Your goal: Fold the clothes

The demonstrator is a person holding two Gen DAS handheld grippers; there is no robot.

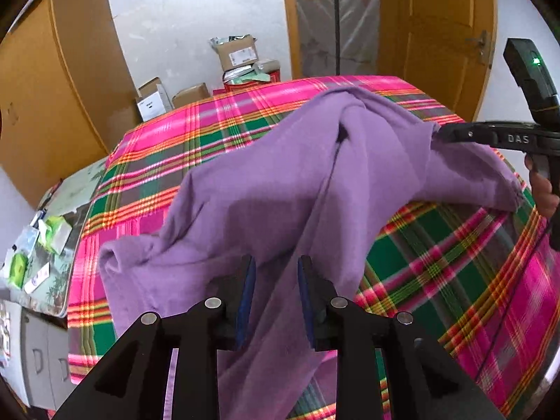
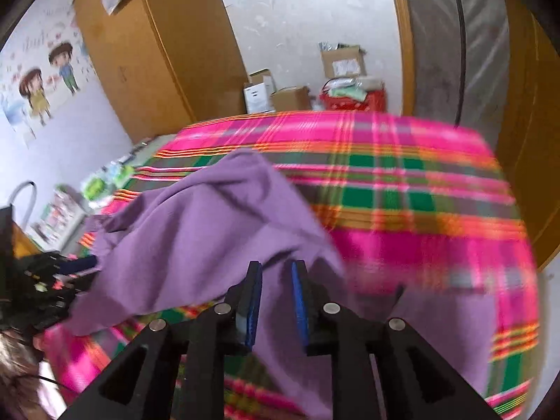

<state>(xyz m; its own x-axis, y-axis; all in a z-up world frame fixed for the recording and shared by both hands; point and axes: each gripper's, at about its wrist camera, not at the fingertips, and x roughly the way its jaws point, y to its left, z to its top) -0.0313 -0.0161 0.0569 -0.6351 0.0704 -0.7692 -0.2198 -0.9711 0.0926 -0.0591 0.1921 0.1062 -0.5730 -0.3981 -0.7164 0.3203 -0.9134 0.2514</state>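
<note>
Left wrist view first: I see my left gripper [image 1: 276, 262] at the near edge, its blue-padded fingers [image 1: 246, 290] set narrowly apart with a fold of the purple garment [image 1: 280, 182] running between them; whether the pads actually pinch the cloth I cannot tell. The garment is lifted off the plaid-covered bed [image 1: 455, 262], stretched from near left to far right. At the right, my right gripper [image 1: 442, 133] has its tips closed on a bunched edge of the cloth, and the hand [image 1: 544, 189] holding it shows at the right edge. Cardboard boxes [image 1: 238, 52] sit by the far wall, beside a wooden door [image 1: 437, 35].

Right wrist view, partly blurred: the right gripper [image 2: 276, 266] shows a narrow gap between its fingers [image 2: 253, 297], with purple cloth passing between and below them. The garment [image 2: 210, 227] drapes from there toward the left, above the bed [image 2: 420, 210]. My left gripper [image 2: 52, 273] is dimly visible at the left edge against the cloth. A wooden wardrobe [image 2: 157, 52] stands far left.
</note>
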